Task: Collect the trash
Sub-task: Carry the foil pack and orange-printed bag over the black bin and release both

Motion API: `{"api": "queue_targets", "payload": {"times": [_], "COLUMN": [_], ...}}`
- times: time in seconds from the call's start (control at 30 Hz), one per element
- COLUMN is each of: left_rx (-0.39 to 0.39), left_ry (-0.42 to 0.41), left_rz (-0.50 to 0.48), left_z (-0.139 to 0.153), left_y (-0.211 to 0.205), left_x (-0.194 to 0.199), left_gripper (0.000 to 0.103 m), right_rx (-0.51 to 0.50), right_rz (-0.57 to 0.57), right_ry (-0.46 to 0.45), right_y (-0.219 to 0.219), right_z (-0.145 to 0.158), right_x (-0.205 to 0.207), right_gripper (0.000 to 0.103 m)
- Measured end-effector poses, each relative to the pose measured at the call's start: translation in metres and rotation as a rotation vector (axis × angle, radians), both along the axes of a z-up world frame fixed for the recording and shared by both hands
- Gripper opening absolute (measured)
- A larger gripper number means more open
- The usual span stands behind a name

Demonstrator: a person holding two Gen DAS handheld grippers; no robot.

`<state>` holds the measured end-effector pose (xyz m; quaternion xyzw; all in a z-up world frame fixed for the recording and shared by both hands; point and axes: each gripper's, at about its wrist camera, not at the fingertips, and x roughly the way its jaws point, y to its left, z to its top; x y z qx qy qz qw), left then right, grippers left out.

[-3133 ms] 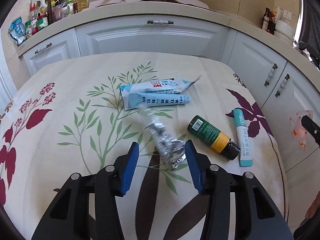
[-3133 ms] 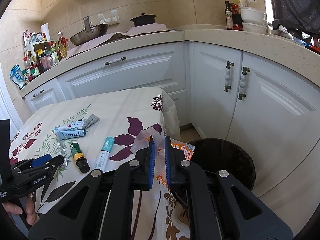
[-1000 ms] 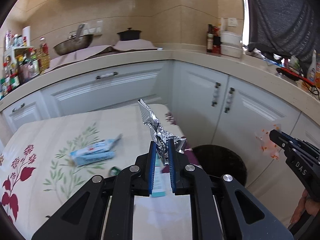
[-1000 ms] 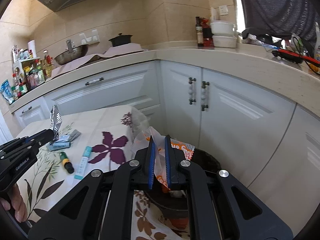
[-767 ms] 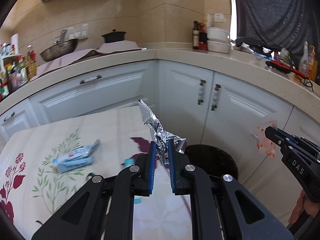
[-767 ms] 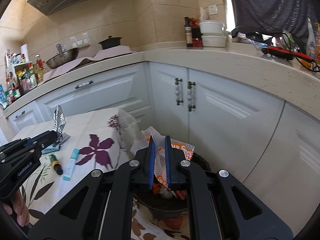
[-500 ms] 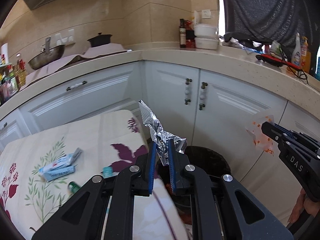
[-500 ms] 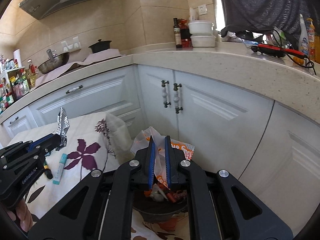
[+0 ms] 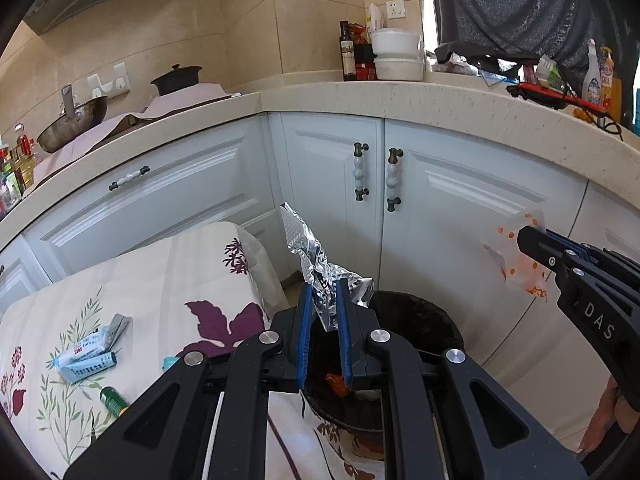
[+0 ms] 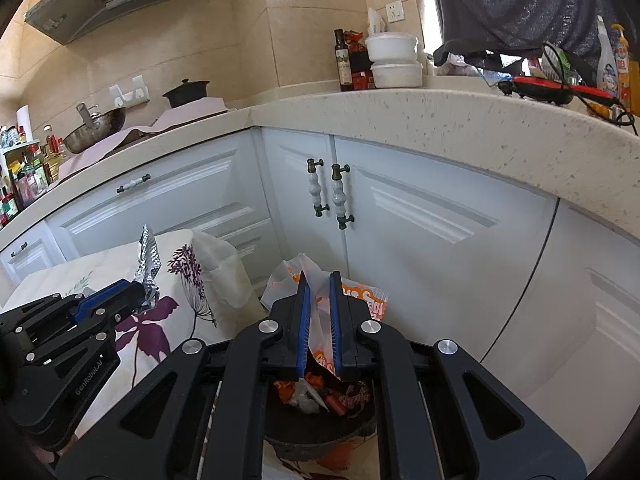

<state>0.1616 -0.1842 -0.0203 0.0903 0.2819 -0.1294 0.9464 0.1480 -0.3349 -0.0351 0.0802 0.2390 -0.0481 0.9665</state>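
L tongs [image 9: 324,296] grip foil wrapper [image 9: 316,268]; R tongs [image 10: 320,284] grip plastic wrapper [image 10: 320,320].

Two black hand-held grippers with blue pads are showing: the left hand-held gripper [image 9: 324,300] and the right hand-held gripper [image 10: 320,296]. One crumpled silver foil wrapper [image 9: 316,264] and one clear orange-printed plastic bag [image 10: 320,316] are being held. One round black trash bin [image 9: 420,320] is standing below. Two pale blue tubes [image 9: 90,354], one green bottle [image 9: 113,399] and one teal tube end [image 9: 171,361] are lying on the floral worktop [image 9: 140,280].
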Motion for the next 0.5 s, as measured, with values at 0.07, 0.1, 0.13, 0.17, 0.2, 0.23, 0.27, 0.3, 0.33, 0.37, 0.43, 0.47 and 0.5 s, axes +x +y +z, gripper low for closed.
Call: {"api": "queue_targets", "payload": {"times": [0.07, 0.1, 0.13, 0.17, 0.2, 0.23, 0.27, 0.3, 0.33, 0.37, 0.43, 0.47, 0.5], "left_rx": [0.005, 0.006, 0.006, 0.005, 0.004, 0.002, 0.003, 0.003, 0.002, 0.000, -0.005, -0.008, -0.011], "left_ry": [0.001, 0.002, 0.002, 0.003, 0.007, 0.010, 0.011, 0.011, 0.012, 0.012, 0.015, 0.016, 0.018], "left_rz": [-0.001, 0.001, 0.004, 0.007, 0.009, 0.010, 0.012, 0.013, 0.014, 0.015, 0.017, 0.018, 0.019], "left_z": [-0.002, -0.003, -0.004, -0.005, -0.006, -0.007, -0.008, -0.008, -0.009, -0.009, -0.010, -0.010, -0.010], "left_y": [-0.002, -0.002, -0.003, -0.002, -0.003, -0.003, -0.004, -0.005, -0.006, -0.007, -0.009, -0.009, -0.011], "left_x": [0.004, 0.005, 0.007, 0.007, 0.009, 0.010, 0.012, 0.013, 0.014, 0.015, 0.018, 0.019, 0.021], "left_gripper": [0.013, 0.013, 0.013, 0.013, 0.013, 0.012, 0.012, 0.012, 0.012, 0.012, 0.012, 0.012, 0.012], "right_rx": [0.003, 0.004, 0.005, 0.005, 0.005, 0.005, 0.006, 0.006, 0.006, 0.006, 0.007, 0.007, 0.007], "right_rz": [0.000, -0.001, -0.001, -0.001, -0.002, -0.002, -0.002, -0.002, -0.003, -0.004, -0.005, -0.005, -0.009], "right_ry": [0.004, 0.005, 0.006, 0.007, 0.008, 0.009, 0.010, 0.011, 0.012, 0.012, 0.017, 0.020, 0.019], "right_y": [-0.002, -0.003, -0.003, -0.003, -0.002, -0.001, -0.001, -0.002, -0.002, -0.002, -0.003, -0.003, -0.004], "right_z": [-0.002, -0.004, -0.005, -0.006, -0.007, -0.008, -0.009, -0.010, -0.011, -0.012, -0.015, -0.016, -0.018], "right_x": [0.004, 0.006, 0.008, 0.009, 0.011, 0.013, 0.014, 0.016, 0.017, 0.019, 0.024, 0.026, 0.029], "right_gripper": [0.009, 0.009, 0.009, 0.009, 0.009, 0.009, 0.009, 0.009, 0.009, 0.009, 0.009, 0.010, 0.010]}}
